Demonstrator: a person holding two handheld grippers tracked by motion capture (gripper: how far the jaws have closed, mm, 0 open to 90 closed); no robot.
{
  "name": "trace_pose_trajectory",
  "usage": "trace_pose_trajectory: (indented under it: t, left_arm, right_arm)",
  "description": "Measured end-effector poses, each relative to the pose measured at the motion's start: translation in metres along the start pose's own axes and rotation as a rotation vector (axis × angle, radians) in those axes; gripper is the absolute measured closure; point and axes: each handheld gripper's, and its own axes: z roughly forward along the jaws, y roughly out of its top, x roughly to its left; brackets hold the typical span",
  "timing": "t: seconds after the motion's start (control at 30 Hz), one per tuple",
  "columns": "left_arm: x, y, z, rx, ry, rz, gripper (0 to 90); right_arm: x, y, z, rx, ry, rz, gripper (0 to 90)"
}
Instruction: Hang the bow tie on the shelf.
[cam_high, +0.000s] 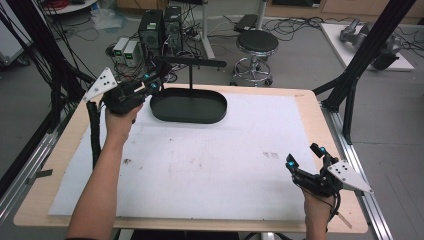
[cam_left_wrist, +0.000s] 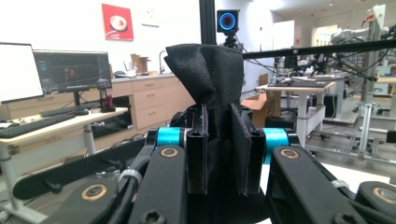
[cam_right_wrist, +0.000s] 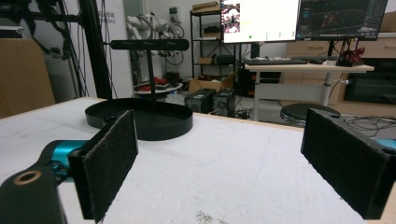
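In the upper left of the high view my left gripper (cam_high: 150, 85) holds a black cloth (cam_left_wrist: 205, 70) tight between its jaws, just beside the black tray (cam_high: 189, 105). My right gripper (cam_high: 306, 159), lower right, stands wide and empty. I fear the cloth may catch the tray's stand (cam_high: 190, 62) and slip out.

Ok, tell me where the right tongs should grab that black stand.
Probably the upright post below its crossbar, level, from the tray's right end: it is slender and vertical, suiting the open right tongs, and the left tongs crowd the other end.
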Motion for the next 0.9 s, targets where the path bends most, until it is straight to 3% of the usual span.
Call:
trace_pose_trajectory:
  t: [0.3,0.5,0.7,0.9]
  left_arm:
    - [0.034,-0.002,0.023,0.000,-0.029,-0.018,77.0]
    - [0.057,-0.003,0.034,0.005,-0.011,-0.027,77.0]
    - [0.072,-0.006,0.043,0.025,-0.004,-0.039,77.0]
    - [0.082,-0.014,0.057,0.032,-0.021,-0.042,77.0]
  right_arm:
    - [0.000,0.001,0.001,0.000,0.003,-0.004,10.0]
    - [-0.002,0.002,-0.001,-0.002,0.000,-0.004,10.1]
    - [-0.001,0.003,-0.001,0.003,0.009,-0.008,10.1]
    - [0.000,0.003,-0.001,0.011,0.009,-0.022,10.1]
